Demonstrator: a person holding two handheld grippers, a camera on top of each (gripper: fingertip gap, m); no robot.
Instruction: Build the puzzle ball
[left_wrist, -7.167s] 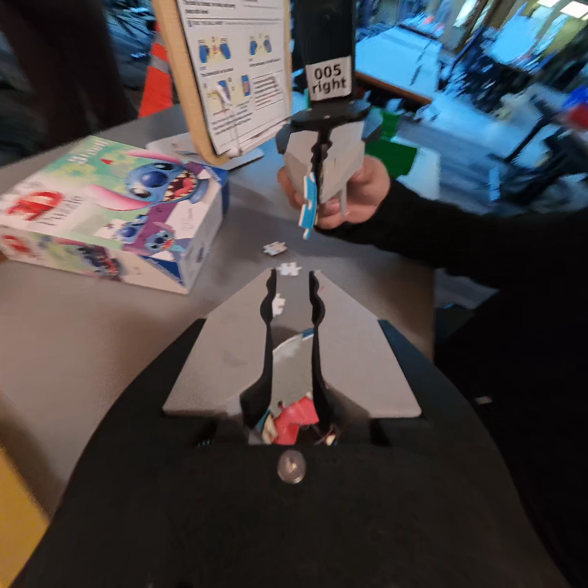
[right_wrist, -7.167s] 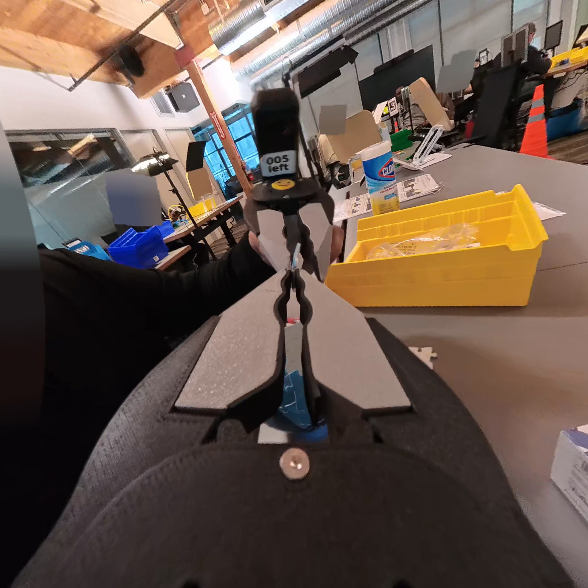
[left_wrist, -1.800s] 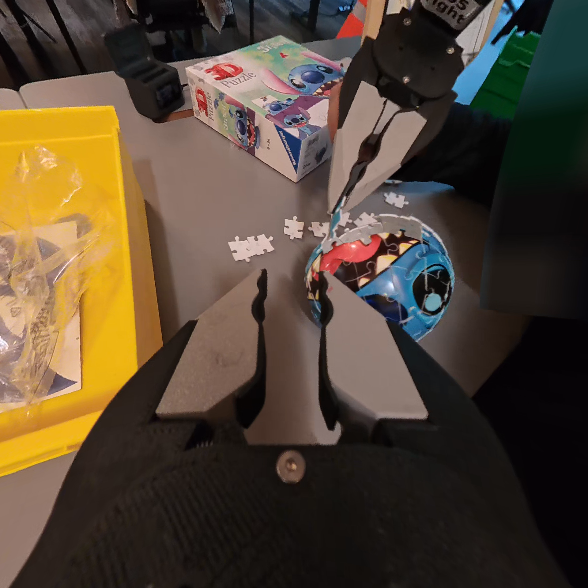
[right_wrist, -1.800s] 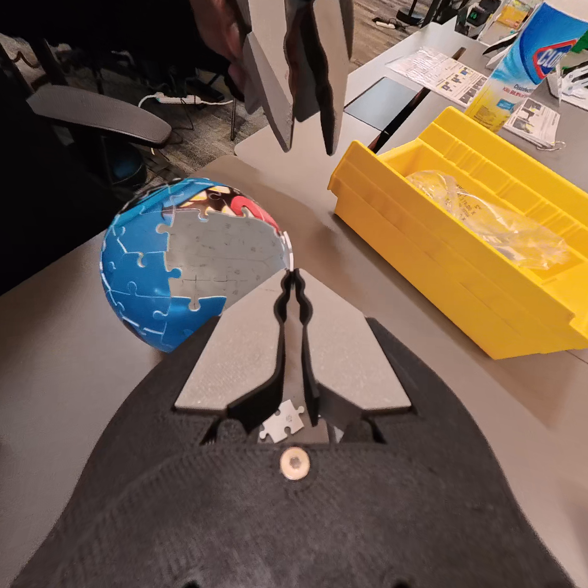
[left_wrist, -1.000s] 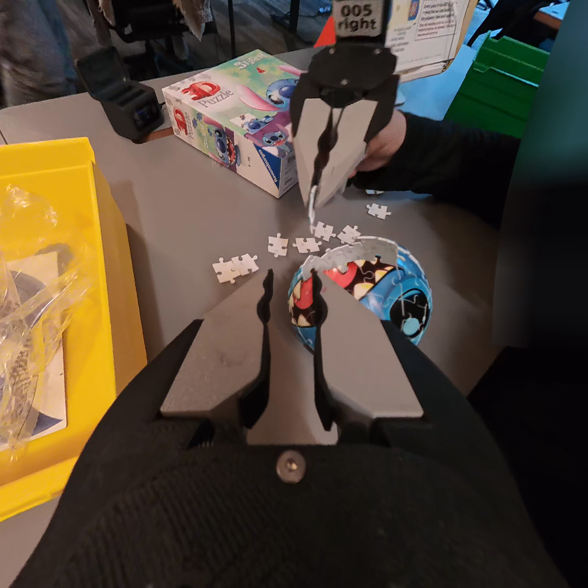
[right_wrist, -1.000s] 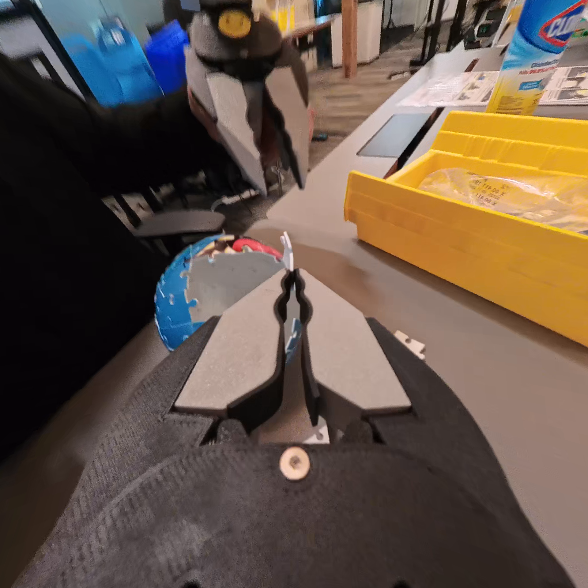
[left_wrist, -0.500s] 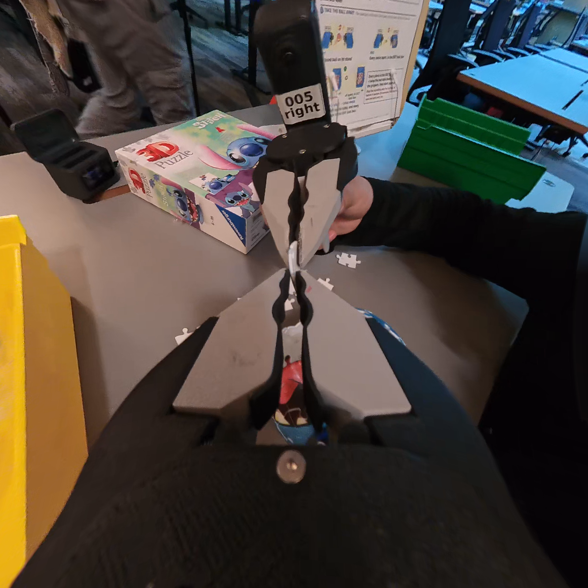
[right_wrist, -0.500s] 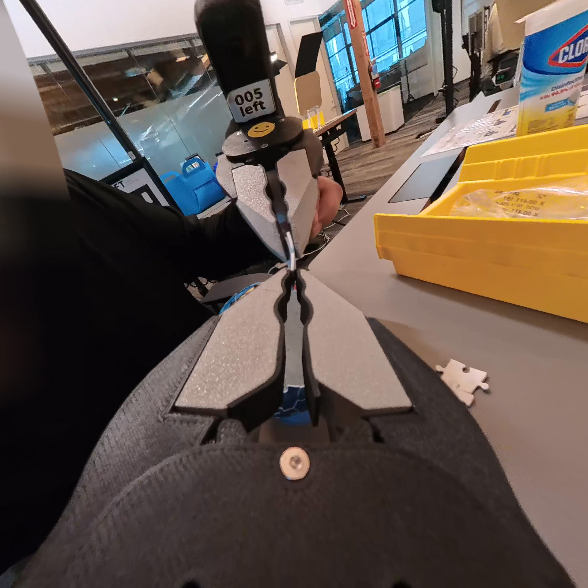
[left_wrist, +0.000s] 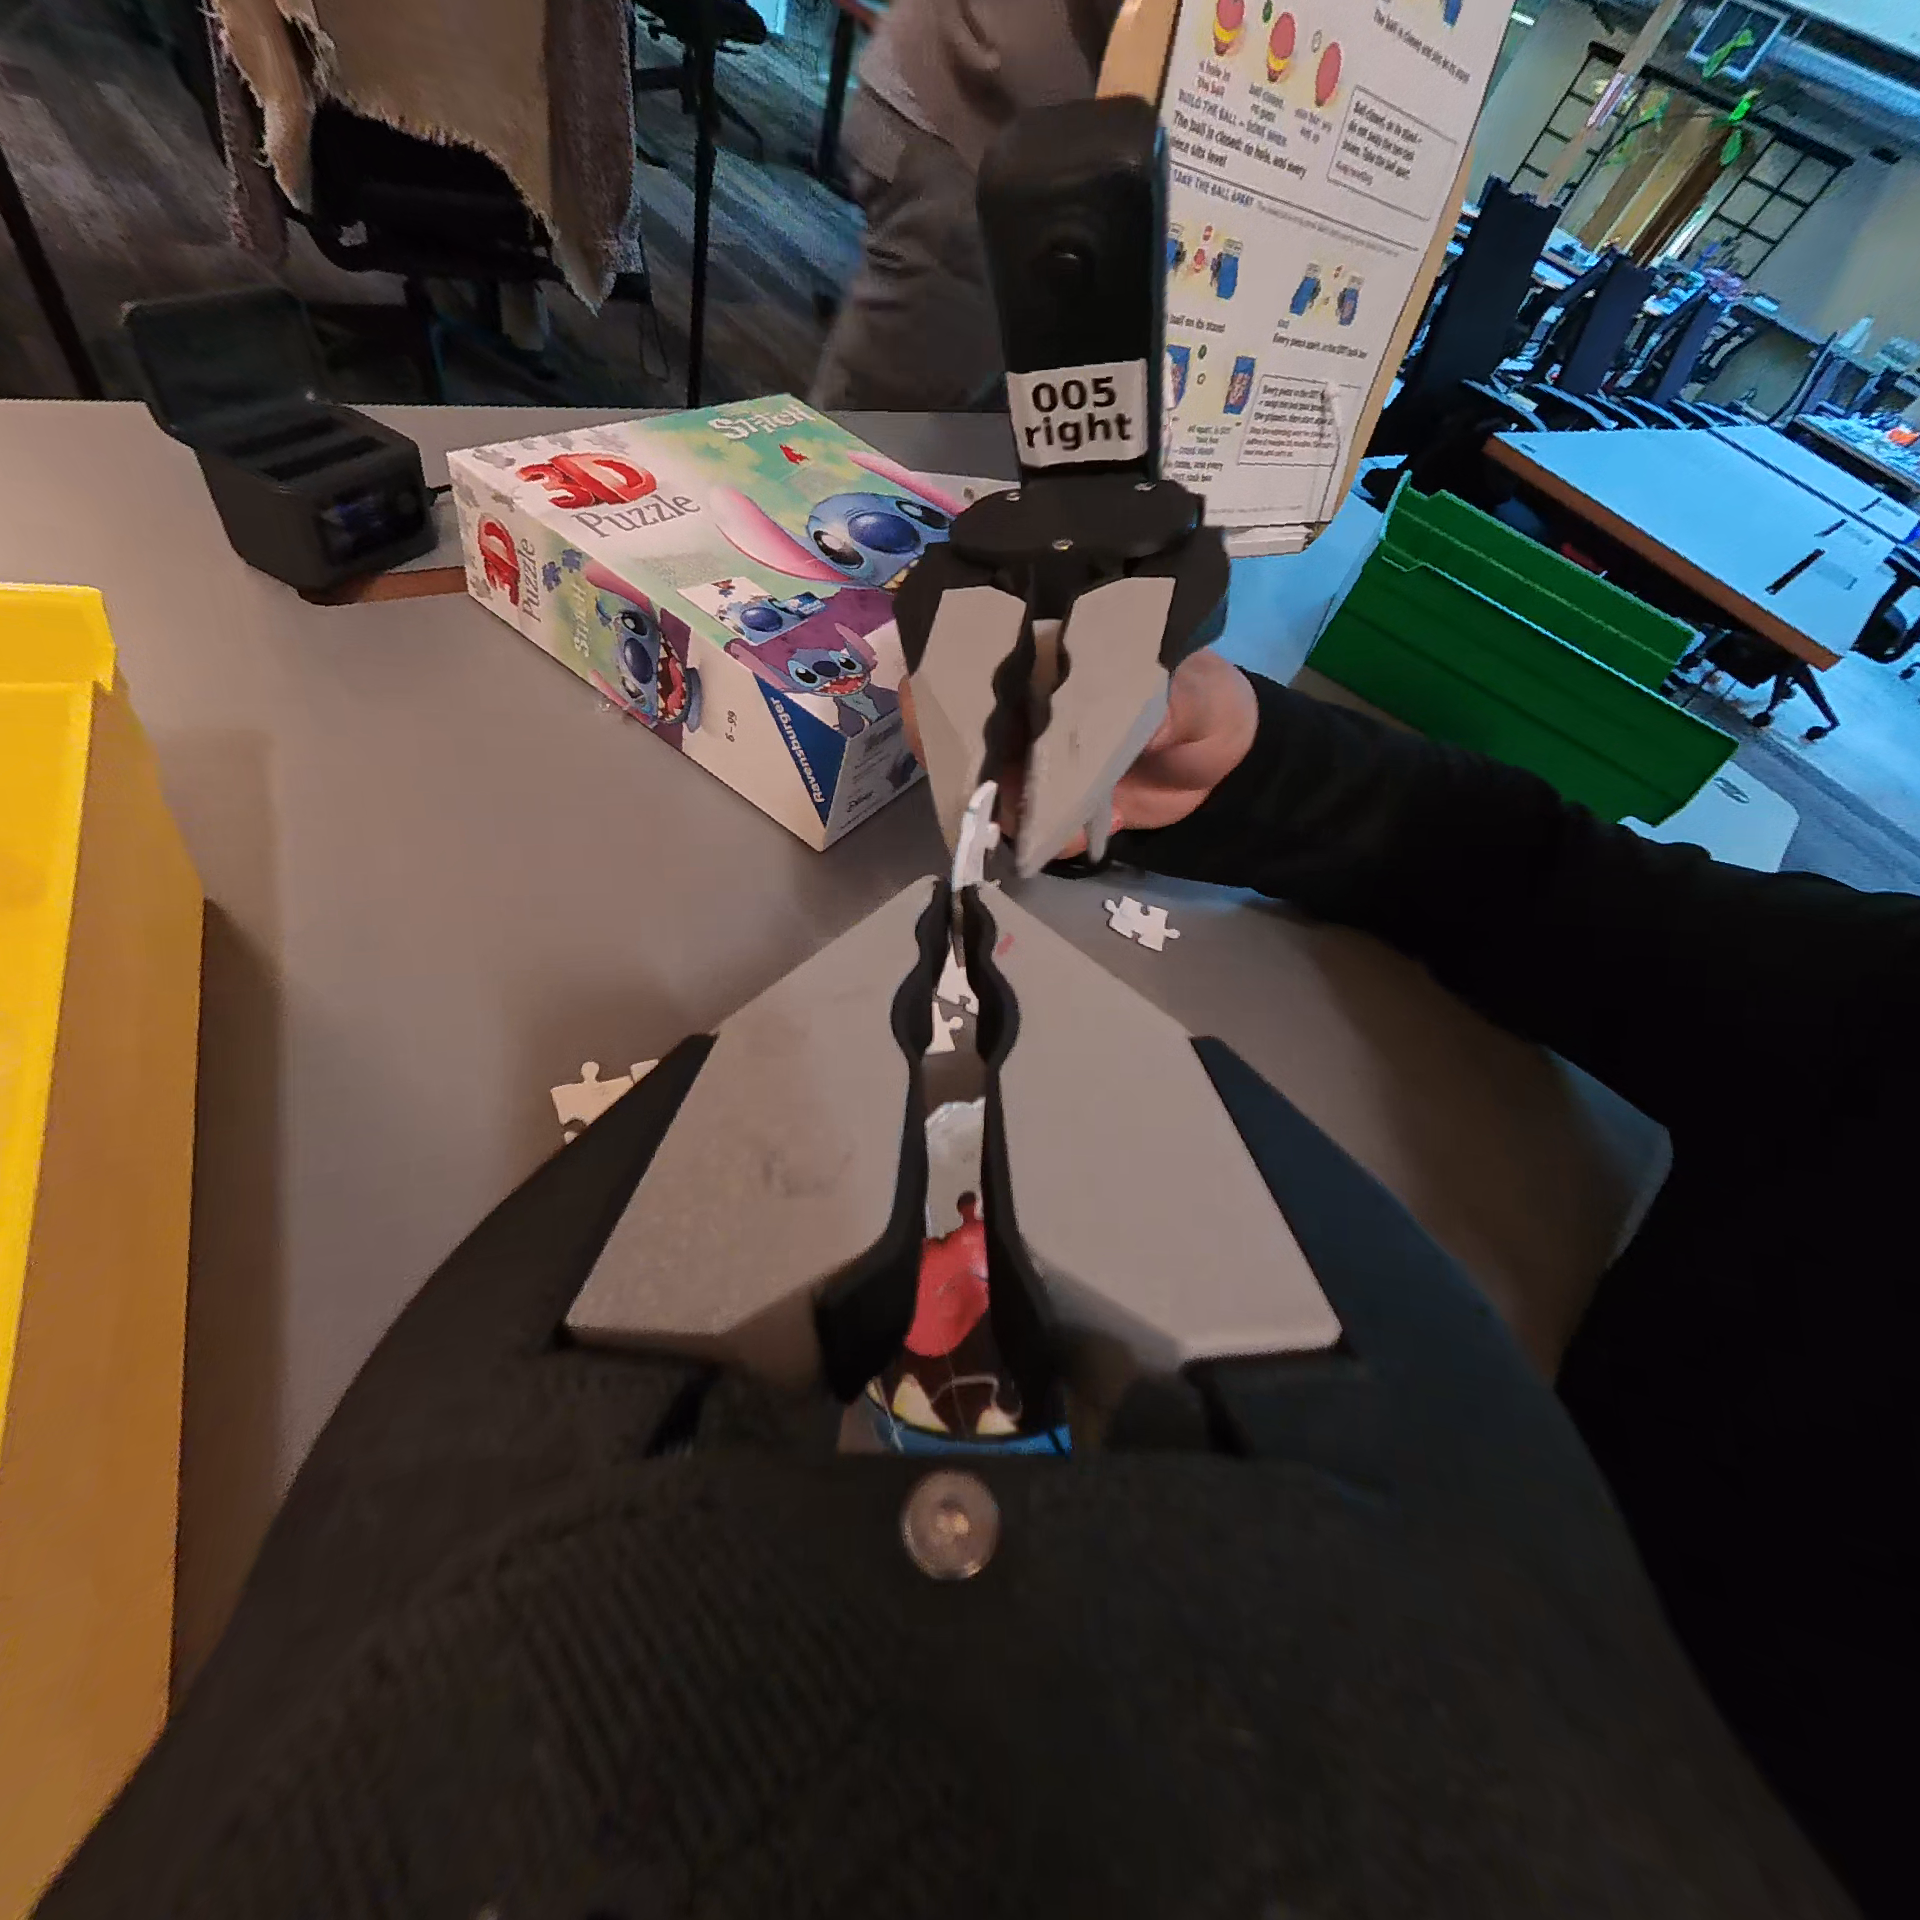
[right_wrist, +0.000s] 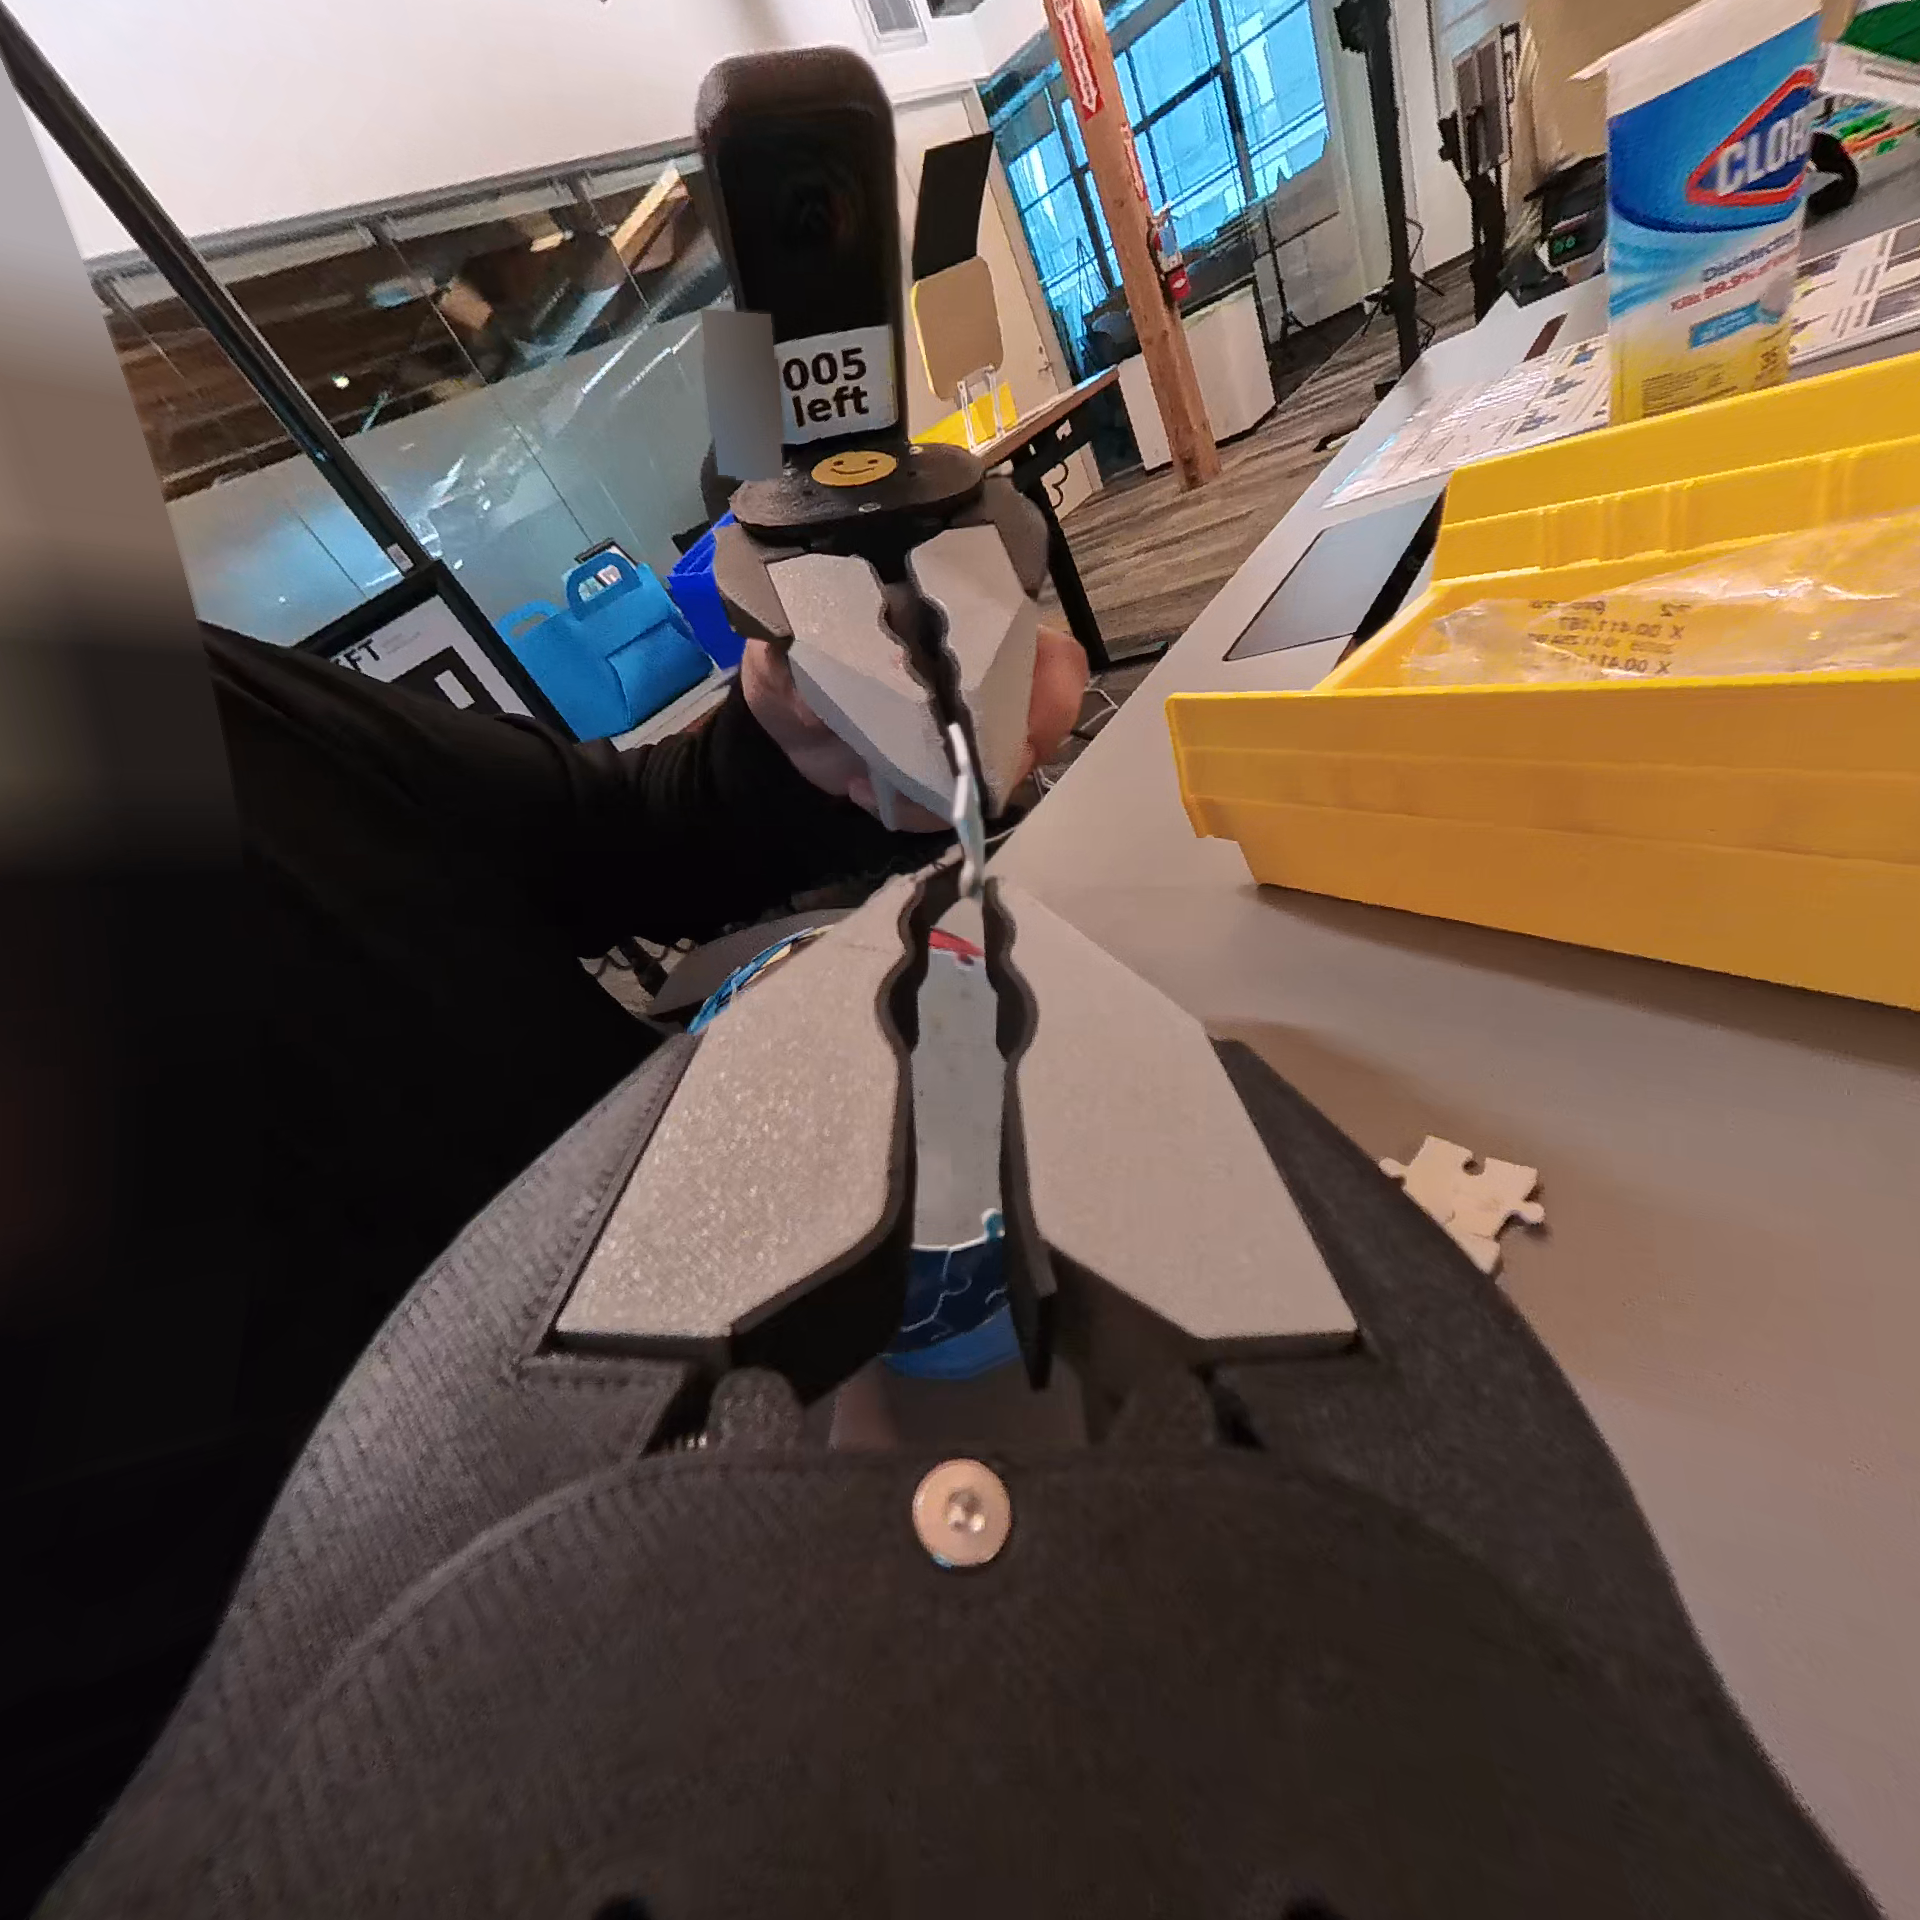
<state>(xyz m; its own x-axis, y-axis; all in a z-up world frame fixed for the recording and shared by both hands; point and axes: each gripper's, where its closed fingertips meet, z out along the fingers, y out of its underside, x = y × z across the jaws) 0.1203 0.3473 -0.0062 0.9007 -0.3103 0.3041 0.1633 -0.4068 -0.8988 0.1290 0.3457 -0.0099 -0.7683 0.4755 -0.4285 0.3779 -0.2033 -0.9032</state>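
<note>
My left gripper (left_wrist: 956, 899) is shut on the edge of a white puzzle piece (left_wrist: 978, 826), held tip to tip with my right gripper (left_wrist: 992, 847) above the table. In the right wrist view my right gripper (right_wrist: 956, 888) has its jaws slightly apart, and the piece (right_wrist: 963, 790) sits in the left gripper (right_wrist: 961, 805). The partly built blue puzzle ball (left_wrist: 945, 1299) lies on the table under both grippers. It shows only between the fingers, with its grey inside and blue shell (right_wrist: 951, 1299). Loose white pieces (left_wrist: 1141, 923) lie on the table.
A puzzle box (left_wrist: 675, 592) and a black device (left_wrist: 281, 468) stand at the back. A yellow bin (right_wrist: 1558, 779) holding a plastic bag is to one side, with a wipes canister (right_wrist: 1704, 208) behind. A loose piece (right_wrist: 1470, 1195) lies near it. An instruction board (left_wrist: 1299, 208) and green bins (left_wrist: 1507, 665) stand beyond. The tips of both grippers are at nearly the same place. The black device (left_wrist: 281, 468) lies around 35 cm away from my right fingertips.
Both grippers rose from beside the ball and met tip to tip. The left gripper shut on the white piece. The right gripper's jaws have parted slightly in the last half second.
</note>
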